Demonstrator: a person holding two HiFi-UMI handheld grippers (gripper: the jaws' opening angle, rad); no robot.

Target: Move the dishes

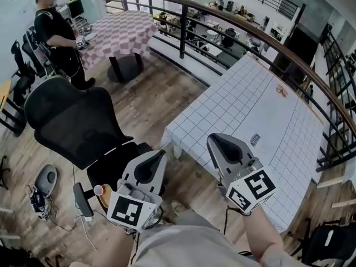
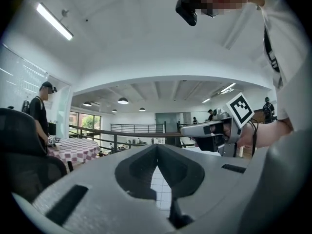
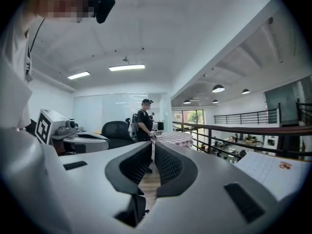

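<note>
No dish shows in any view. My left gripper (image 1: 158, 156) is held low over the wooden floor, just left of the table's near corner. Its jaws are shut, tips touching (image 2: 157, 147), with nothing held. My right gripper (image 1: 214, 141) hovers above the near edge of the table (image 1: 267, 110), which is covered by a white grid cloth. It is also shut and empty (image 3: 152, 145). Each gripper appears in the other's view: the right gripper (image 2: 209, 128) and the left gripper (image 3: 78, 138).
A black office chair (image 1: 72, 121) stands close on the left. A person (image 1: 55, 35) stands by a checkered table (image 1: 119, 32) at the back left. A curved railing (image 1: 222, 21) runs behind the white table. Cables and small items (image 1: 41, 191) lie on the floor.
</note>
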